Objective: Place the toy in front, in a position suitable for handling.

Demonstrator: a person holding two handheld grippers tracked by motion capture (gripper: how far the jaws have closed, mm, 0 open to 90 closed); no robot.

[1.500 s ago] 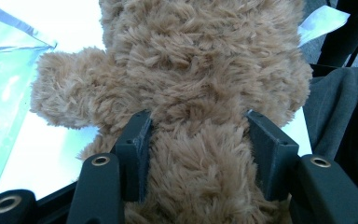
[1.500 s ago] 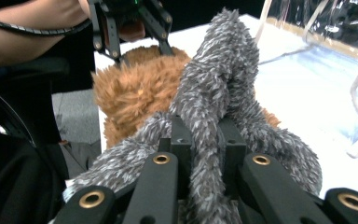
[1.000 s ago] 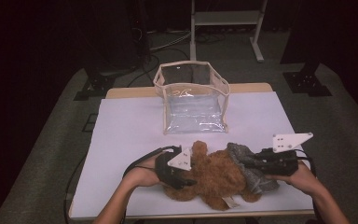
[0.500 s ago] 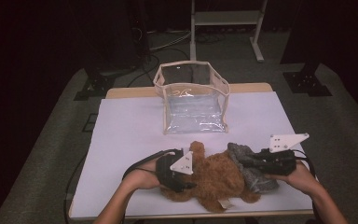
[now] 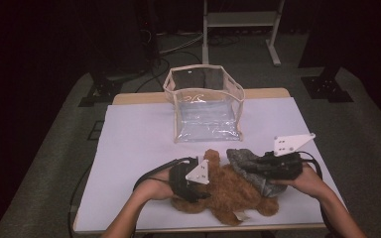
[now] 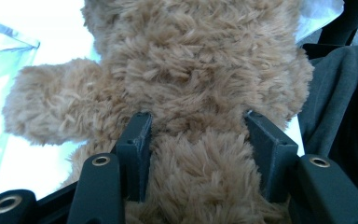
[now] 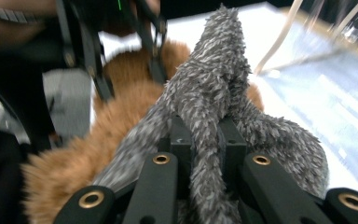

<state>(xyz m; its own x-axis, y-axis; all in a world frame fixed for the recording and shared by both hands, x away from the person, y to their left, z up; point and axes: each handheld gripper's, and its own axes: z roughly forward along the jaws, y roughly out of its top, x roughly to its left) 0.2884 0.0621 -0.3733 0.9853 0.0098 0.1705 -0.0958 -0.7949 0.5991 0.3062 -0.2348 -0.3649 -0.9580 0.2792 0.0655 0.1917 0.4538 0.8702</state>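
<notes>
Behind the teddy bear point(image 5: 230, 191), clear pouch point(image 5: 206, 106), open-topped, nothing inside.

A shaggy brown teddy bear point(image 5: 230, 191) lies flat at the near edge of the tabletop point(image 5: 139, 144), one limb stretched sideways. A fuzzy grey cloth point(image 5: 250, 166), crumpled and partly lifted, drapes over the bear's right side, touching it.

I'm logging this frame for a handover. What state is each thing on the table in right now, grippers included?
Brown plush teddy bear: lying on the white table, clamped at one part.
Grey fuzzy cloth garment: bunched against the bear, pinched.
Clear plastic zip pouch with beige trim: upright, top open, nothing visible inside.
Left gripper: shut on the bear.
Right gripper: shut on a fold of the grey garment.
</notes>
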